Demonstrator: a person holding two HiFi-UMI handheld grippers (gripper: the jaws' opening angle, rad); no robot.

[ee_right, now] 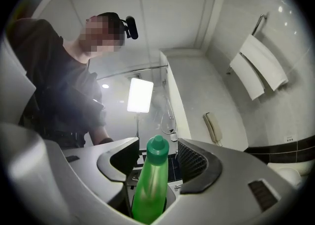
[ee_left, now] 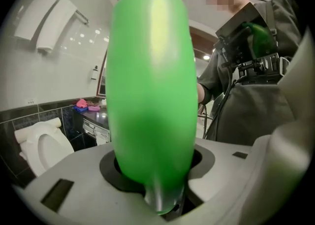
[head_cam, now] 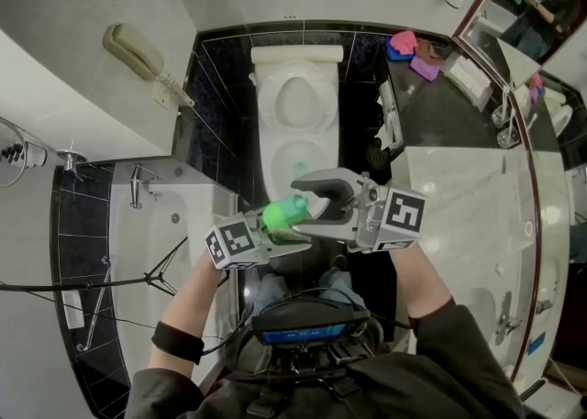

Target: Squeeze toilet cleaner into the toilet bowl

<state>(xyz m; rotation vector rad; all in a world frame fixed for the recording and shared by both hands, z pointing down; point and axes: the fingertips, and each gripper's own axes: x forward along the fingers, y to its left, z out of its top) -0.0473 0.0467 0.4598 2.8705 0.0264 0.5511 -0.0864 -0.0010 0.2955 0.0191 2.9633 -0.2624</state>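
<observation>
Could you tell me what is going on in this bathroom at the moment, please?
A person stands facing the open toilet with a tool in each hand. The left tool is clamped on the body of a green bottle. The right tool has its jaws apart around the bottle's cap, not pressing it. The cap is on and no cleaner is coming out.

The 2 fingers (ee_left: pixel 64 170) of the left gripper (ee_left: pixel 160 162) are matt grey plastic; the bottle (ee_left: pixel 152 71) between them is smooth, glossy green plastic; beyond them, the toilet (ee_left: pixel 42 145) looks glossy white.
</observation>
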